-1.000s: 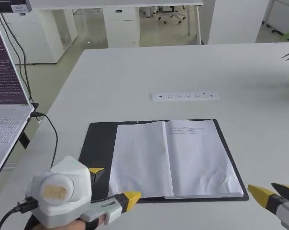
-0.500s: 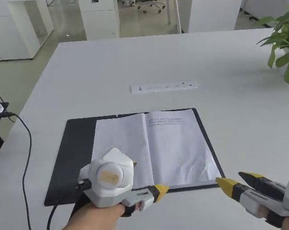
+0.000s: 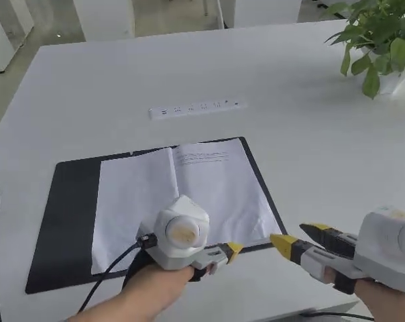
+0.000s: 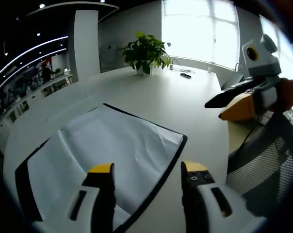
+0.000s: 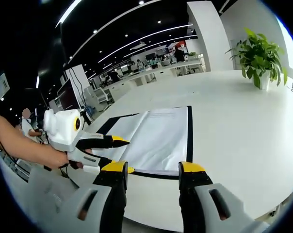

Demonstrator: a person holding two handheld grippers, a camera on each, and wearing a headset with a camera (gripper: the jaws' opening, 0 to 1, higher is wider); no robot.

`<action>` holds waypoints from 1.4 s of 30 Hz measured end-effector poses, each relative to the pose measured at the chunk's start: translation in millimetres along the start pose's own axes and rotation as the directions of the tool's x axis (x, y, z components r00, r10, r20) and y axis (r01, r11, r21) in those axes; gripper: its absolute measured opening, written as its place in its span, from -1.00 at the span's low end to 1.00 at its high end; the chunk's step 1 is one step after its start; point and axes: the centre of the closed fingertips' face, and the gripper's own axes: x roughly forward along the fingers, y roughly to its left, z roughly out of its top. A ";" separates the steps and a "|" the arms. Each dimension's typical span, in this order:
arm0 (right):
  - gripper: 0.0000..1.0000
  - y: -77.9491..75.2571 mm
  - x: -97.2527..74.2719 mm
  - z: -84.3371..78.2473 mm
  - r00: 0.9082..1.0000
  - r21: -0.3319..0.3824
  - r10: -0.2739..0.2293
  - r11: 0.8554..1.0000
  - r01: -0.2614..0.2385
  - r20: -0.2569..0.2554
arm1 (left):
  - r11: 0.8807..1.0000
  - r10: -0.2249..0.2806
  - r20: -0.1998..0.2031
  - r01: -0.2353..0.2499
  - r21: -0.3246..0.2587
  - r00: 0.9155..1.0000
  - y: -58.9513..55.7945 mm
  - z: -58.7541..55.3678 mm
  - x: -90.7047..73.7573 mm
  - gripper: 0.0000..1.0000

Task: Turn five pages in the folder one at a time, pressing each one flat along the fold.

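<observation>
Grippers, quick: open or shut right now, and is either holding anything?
Left gripper: open, holding nothing, at the folder's near edge.
Right gripper: open, holding nothing, off the folder to its right.

Illumination is bright and even. The window point(image 4: 204, 29) blows out to white glare. Both gripper views bend strongly toward their edges.

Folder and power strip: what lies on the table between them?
Nothing: in the head view, only bare white table separates the folder from the power strip.
</observation>
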 end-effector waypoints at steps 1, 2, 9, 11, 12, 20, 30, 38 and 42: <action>-0.19 -0.6 0.4 -0.2 1.000 0.002 -0.001 1.000 0.001 -0.002 | 1.000 0.001 -0.001 -0.001 -0.001 1.000 -0.1 -0.3 4.3 0.08; -0.19 -1.0 0.9 -0.4 1.000 0.002 -0.004 1.000 0.004 -0.002 | 1.000 0.002 -0.003 -0.002 -0.003 1.000 -0.5 -0.6 6.9 0.08; -0.20 -4.4 4.8 -1.7 1.000 0.019 -0.008 1.000 0.008 -0.006 | 0.999 0.009 0.010 -0.009 -0.037 1.000 -4.5 2.1 28.1 0.07; -0.20 -5.2 5.9 -1.7 1.000 0.018 -0.008 1.000 0.009 -0.007 | 0.998 0.029 0.024 -0.027 -0.052 0.999 -1.4 4.6 34.4 0.05; -0.20 -6.0 6.4 -2.3 1.000 0.020 -0.011 1.000 0.011 -0.012 | 0.997 0.031 0.033 -0.029 -0.072 0.999 -1.0 6.3 37.1 0.02; -0.21 -10.7 11.2 -5.3 1.000 0.021 -0.009 1.000 0.010 -0.024 | 0.996 0.073 0.031 -0.071 -0.060 0.997 3.6 1.4 53.0 -0.07; -0.22 -14.6 17.4 -2.6 1.000 0.030 -0.017 0.999 0.017 -0.018 | 0.997 0.075 0.092 -0.075 0.002 0.993 5.1 -7.4 53.3 -0.18; -0.22 -14.0 21.2 -5.5 0.999 0.022 -0.004 1.000 0.005 -0.035 | 0.997 0.073 0.136 -0.070 -0.025 0.988 8.2 -8.5 52.7 -0.40; -0.22 -14.3 23.3 -7.1 0.999 0.022 0.004 1.000 -0.003 -0.040 | 0.997 0.074 0.155 -0.070 -0.033 0.985 8.1 -9.8 53.1 -0.40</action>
